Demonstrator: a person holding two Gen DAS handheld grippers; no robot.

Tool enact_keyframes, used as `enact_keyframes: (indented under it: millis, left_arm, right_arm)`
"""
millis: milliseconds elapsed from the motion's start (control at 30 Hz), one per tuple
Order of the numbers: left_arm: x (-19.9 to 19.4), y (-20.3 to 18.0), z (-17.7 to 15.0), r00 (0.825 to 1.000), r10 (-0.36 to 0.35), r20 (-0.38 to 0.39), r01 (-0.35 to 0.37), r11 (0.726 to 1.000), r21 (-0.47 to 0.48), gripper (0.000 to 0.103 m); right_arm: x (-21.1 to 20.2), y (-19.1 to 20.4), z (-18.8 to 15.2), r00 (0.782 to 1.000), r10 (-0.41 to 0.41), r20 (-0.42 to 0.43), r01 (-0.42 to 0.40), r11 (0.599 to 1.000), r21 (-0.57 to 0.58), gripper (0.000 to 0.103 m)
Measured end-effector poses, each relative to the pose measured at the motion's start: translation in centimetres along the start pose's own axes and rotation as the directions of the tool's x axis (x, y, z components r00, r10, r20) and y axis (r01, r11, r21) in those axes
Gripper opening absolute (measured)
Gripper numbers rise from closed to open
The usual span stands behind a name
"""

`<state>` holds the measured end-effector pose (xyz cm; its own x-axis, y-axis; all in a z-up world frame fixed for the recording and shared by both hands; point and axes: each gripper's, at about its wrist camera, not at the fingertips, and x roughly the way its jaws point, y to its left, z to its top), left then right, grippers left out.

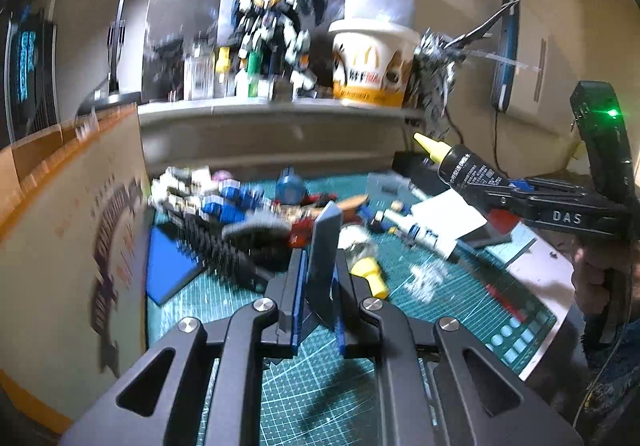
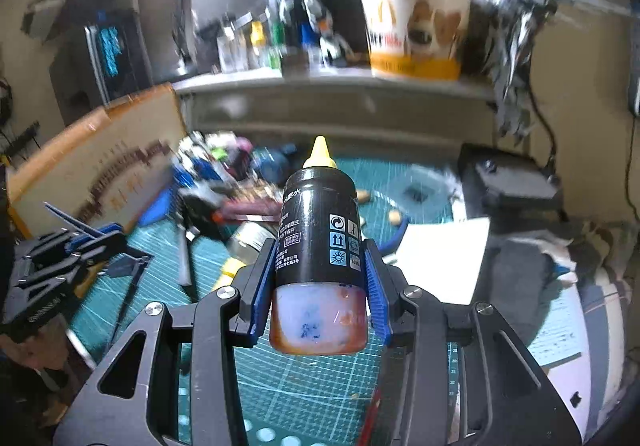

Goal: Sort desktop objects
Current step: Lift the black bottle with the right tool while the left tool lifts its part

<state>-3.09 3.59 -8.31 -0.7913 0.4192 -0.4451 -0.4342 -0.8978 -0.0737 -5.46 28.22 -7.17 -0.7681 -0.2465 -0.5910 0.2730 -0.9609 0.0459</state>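
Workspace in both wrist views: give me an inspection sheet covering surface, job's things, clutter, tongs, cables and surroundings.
Surface: green cutting mat, gridded, much of it covered.
Job's things: black glue bottle with a yellow nozzle, held off the mat; flat dark blue piece, held upright.
Clutter: blurred toy parts piled at the mat's far side; white paper sheet at the right.
Tongs: left tongs shut on the flat dark blue piece; right tongs shut on the black glue bottle.
Cables: black cable hanging down the wall at the right.
Surroundings: shelf with a model robot and a paper bucket; cardboard box at the left.
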Motion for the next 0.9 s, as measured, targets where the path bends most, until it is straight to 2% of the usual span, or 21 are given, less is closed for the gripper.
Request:
enact_keyframes:
  millis: [167,267,433,567,900]
  left_arm:
    - [-3.5,-0.6,2.1,0.995,-0.010,0.097,0.007,1.000,0.030,0.012]
    - [-6.1,-0.4,3.5,0.983,0.019,0.182,-0.028,0.998,0.049,0.012]
    - [-9.2,0.9,4.9,0.962,0.058,0.268,-0.073,0.996,0.045,0.012]
    - [-9.9,1.9,5.3,0.953,0.081,0.291,-0.094,0.995,0.030,0.012]
    - [-9.9,2.2,5.5,0.953,0.077,0.294,-0.090,0.995,0.031,0.012]
  right_arm:
    - [-4.4,1.3,0.5,0.997,-0.016,0.080,0.019,0.999,-0.032,0.038]
    - [-6.3,1.6,1.1,0.991,-0.028,0.134,0.032,0.999,-0.027,0.038]
    - [-8.5,2.3,1.4,0.982,-0.019,0.188,0.024,0.999,-0.026,0.038]
    - [-9.0,2.6,1.5,0.980,-0.015,0.198,0.021,0.999,-0.027,0.038]
    - [-9.0,2.7,1.3,0.981,-0.019,0.193,0.025,0.999,-0.026,0.039]
